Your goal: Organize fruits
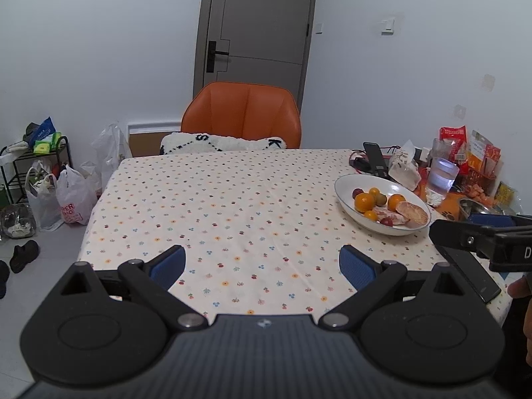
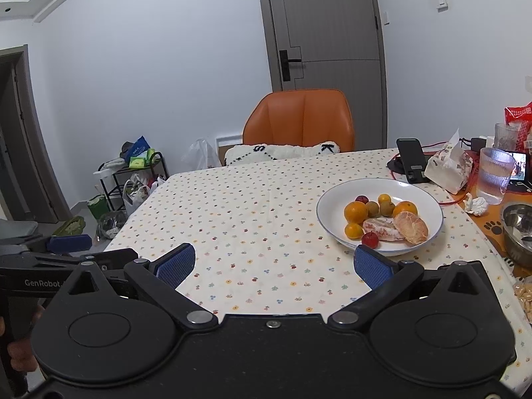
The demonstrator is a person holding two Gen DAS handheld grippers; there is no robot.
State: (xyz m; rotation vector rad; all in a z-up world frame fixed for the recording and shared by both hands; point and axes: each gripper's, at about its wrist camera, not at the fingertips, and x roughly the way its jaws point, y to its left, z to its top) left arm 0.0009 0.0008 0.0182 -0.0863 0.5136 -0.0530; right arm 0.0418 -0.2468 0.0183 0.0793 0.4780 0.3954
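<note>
A white plate with a blue rim sits on the right half of the table and holds the fruit: oranges, two green-brown fruits, small red fruits and peeled pomelo pieces. The same plate appears at the right of the left wrist view. My left gripper is open over the bare tablecloth near the front edge, empty. My right gripper is open too, its right finger just in front of the plate's near rim, holding nothing.
The table wears a floral cloth. Behind the plate stand a phone holder, tissue pack, glass, steel bowl and snack bags. A dark phone lies near the front right. An orange chair faces the far edge.
</note>
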